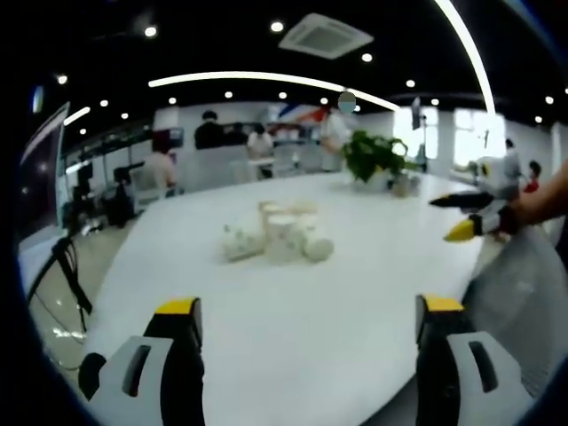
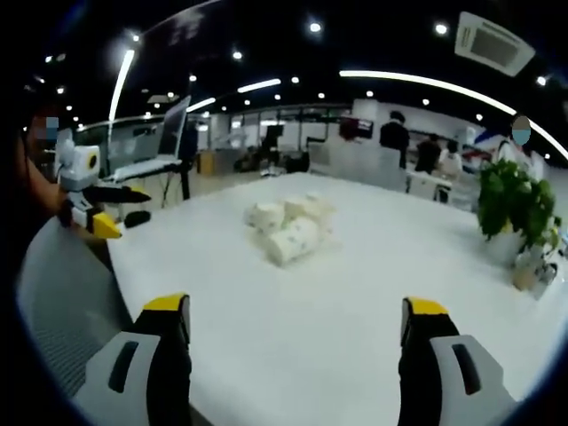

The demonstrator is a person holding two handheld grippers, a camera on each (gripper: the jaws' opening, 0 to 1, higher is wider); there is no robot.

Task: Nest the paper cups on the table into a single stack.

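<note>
Two grippers hover low over the white surface, left gripper and right gripper both w/ jaws spread wide, holding nothing. We see the paper cups clustered mid-surface at 12 o'clock, some toppled, well apart from both. Potted plant at 2 o'clock, off to the side.

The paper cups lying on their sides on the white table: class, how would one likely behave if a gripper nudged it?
A toppled paper cup probably rolls in a curve, since it lies on the smooth table. It looks thin-walled, so likely light and easily crushed.
</note>
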